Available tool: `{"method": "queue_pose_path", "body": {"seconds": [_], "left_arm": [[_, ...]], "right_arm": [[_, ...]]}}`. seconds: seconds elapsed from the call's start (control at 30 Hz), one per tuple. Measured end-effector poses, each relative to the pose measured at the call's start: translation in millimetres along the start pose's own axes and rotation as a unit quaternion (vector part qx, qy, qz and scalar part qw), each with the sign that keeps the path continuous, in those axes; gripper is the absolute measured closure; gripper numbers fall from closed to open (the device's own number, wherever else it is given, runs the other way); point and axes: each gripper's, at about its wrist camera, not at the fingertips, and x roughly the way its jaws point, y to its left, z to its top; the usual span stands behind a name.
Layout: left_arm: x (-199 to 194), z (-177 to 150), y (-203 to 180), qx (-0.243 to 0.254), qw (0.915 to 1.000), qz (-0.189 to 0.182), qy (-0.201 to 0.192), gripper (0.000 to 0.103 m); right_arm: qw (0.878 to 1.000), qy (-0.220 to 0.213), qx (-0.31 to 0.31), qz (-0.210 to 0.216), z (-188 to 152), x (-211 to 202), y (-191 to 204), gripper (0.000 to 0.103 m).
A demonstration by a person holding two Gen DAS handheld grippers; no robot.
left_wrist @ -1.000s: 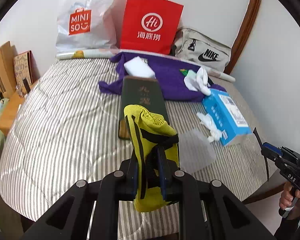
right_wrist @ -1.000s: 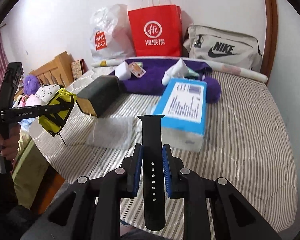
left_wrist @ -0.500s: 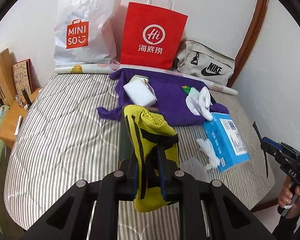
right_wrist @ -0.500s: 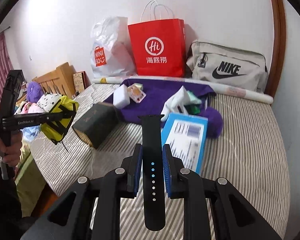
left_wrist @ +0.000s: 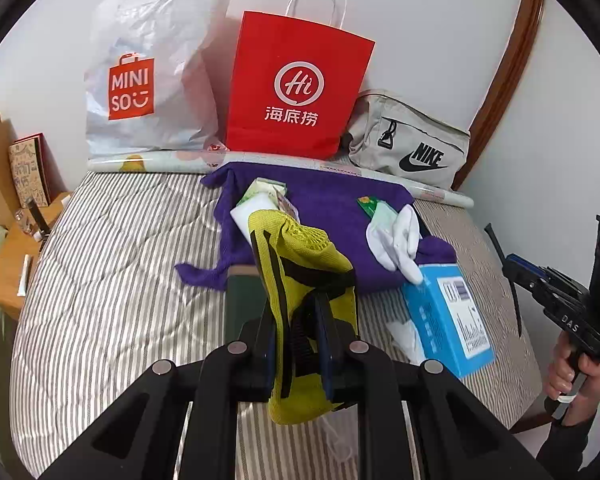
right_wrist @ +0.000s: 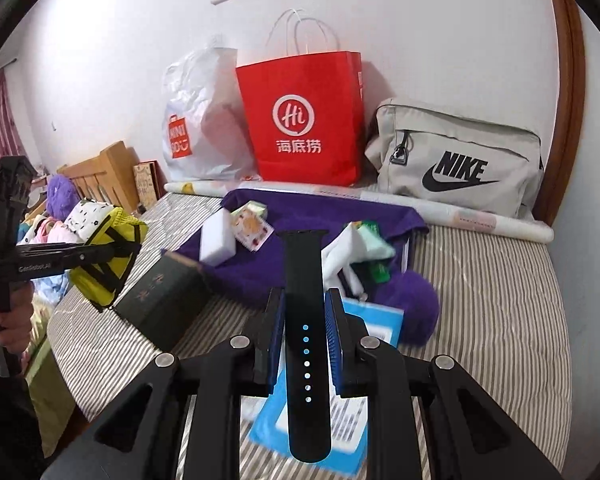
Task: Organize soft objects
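My left gripper is shut on a yellow sock with black stripes, held above the striped bed; from the right wrist view the same yellow sock hangs at the far left. My right gripper is shut on a black watch strap that stands upright between the blue pads. In the left wrist view the right gripper shows at the right edge with the thin black strap. A purple cloth lies ahead with a white glove and a white sponge block on it.
A blue tissue box and a dark green box lie on the striped quilt. Against the wall stand a white Miniso bag, a red paper bag and a grey Nike bag. A wooden nightstand sits left.
Both grippers have risen and moved forward over the bed toward the purple cloth, each keeping its grip. The bags at the wall appear larger and the blue box has slid lower in both views.
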Motion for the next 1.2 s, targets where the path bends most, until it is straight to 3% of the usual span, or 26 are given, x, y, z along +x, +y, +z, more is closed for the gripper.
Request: {"method": "queue_pose_path", "body": {"seconds": [0.4,0.9,1.2], "left_arm": [[46.6,41.7,-0.7,-0.003,0.9998,-0.011,0.019,0.087],[114.2,78.5,2.5,-0.007,0.9984,-0.025,0.05,0.087],[143.3,91.7,7.7,-0.009,0.9973,-0.03,0.066,0.086]], "right_arm": [[0.999,0.03,-0.012,0.003,42.5,68.0,-19.5,0.083],[0.994,0.105,-0.025,0.008,49.4,160.6,-37.3,0.083],[0.991,0.128,-0.037,0.005,59.9,199.0,-41.7,0.083]]}}
